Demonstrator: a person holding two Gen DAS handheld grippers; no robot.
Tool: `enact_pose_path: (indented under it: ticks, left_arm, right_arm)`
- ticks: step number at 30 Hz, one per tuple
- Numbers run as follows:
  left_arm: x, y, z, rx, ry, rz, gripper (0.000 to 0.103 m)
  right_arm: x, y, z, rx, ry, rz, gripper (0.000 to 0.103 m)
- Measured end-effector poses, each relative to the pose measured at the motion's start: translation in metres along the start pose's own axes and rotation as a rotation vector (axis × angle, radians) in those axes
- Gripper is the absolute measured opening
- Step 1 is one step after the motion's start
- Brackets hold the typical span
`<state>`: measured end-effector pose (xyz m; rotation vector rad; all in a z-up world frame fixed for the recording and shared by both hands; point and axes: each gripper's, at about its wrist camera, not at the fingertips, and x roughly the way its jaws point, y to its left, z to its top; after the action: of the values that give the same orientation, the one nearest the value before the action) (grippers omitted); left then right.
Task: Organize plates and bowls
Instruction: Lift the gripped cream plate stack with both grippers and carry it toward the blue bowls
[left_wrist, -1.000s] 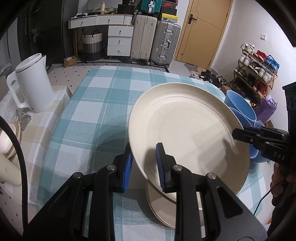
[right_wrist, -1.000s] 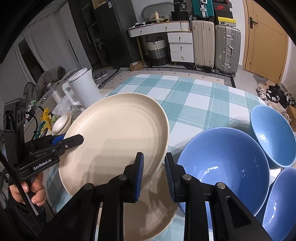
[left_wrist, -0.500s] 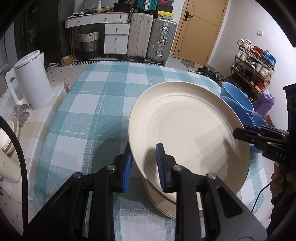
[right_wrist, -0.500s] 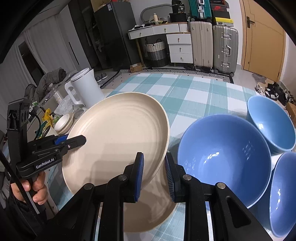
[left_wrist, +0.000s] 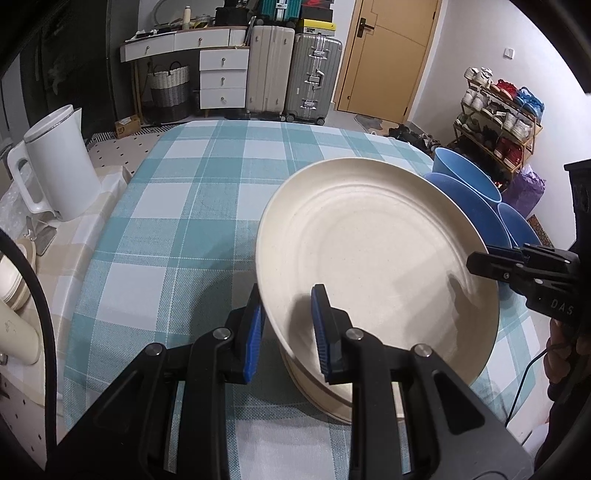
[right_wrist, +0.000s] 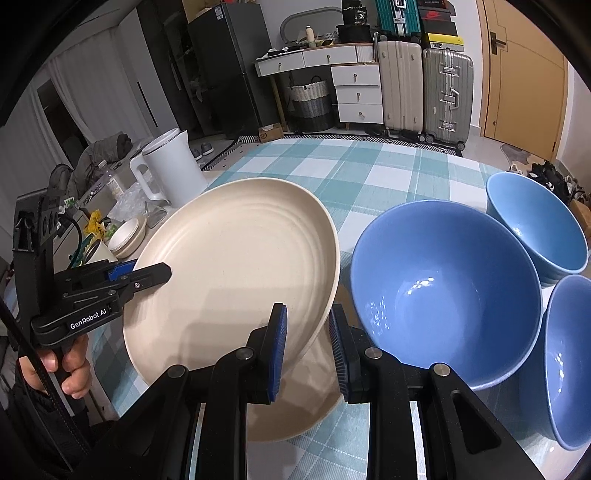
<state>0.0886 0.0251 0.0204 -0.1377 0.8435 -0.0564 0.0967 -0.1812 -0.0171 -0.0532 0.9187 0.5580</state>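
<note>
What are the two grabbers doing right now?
Left gripper: closed on the cream plate's rim.
Right gripper: closed on the same plate's opposite rim.
</note>
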Motion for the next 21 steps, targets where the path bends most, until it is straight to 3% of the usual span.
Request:
enact_pose_path:
  ticks: [21]
  left_arm:
    - [0.021,-0.011,-0.021,0.043,0.049,0.007,0.021]
  right_arm:
    - [0.004,-0.005,-0.031,0.004,0.05,-0.018,0.025]
